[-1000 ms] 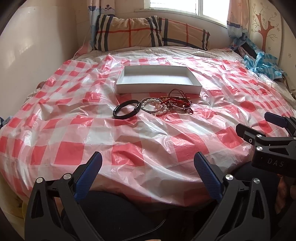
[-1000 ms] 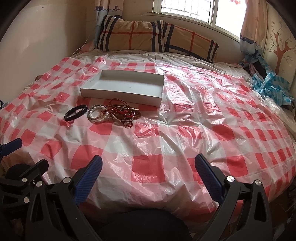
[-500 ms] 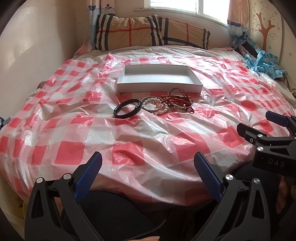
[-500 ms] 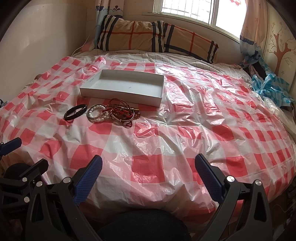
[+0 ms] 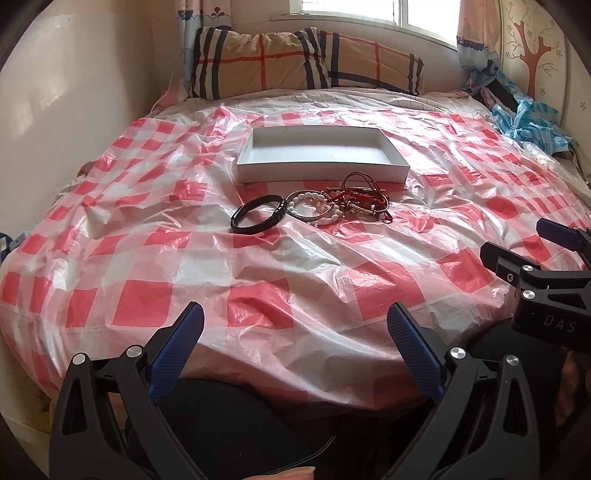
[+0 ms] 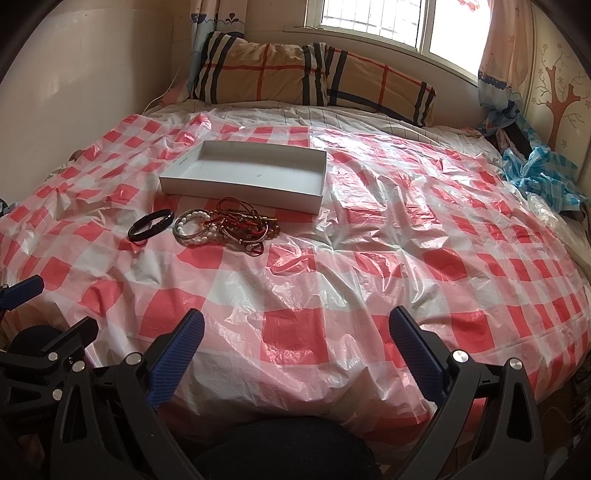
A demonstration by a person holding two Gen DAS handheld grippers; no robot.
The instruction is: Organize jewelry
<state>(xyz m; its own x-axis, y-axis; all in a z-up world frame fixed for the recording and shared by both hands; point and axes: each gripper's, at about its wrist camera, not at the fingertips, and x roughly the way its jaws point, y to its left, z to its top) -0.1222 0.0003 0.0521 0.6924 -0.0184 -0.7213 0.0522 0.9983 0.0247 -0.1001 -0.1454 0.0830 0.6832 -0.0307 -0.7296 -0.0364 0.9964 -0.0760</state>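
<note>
You are working in a home bedroom. A bed fills nearly the whole view, covered with a crinkled red-and-white checked plastic sheet (image 5: 280,266). At its head lie two tan plaid pillows with black and red stripes (image 5: 306,66), set against the wall below a bright window with white frames (image 6: 373,18). Patterned fabric curtains (image 6: 498,48) hang at the window's sides. To your right stands a cream panel painted with a brown tree motif (image 5: 532,55), with a crumpled blue-and-white cloth (image 6: 543,173) heaped below it. A plain cream wall (image 5: 74,110) closes the left side of the bed.
</note>
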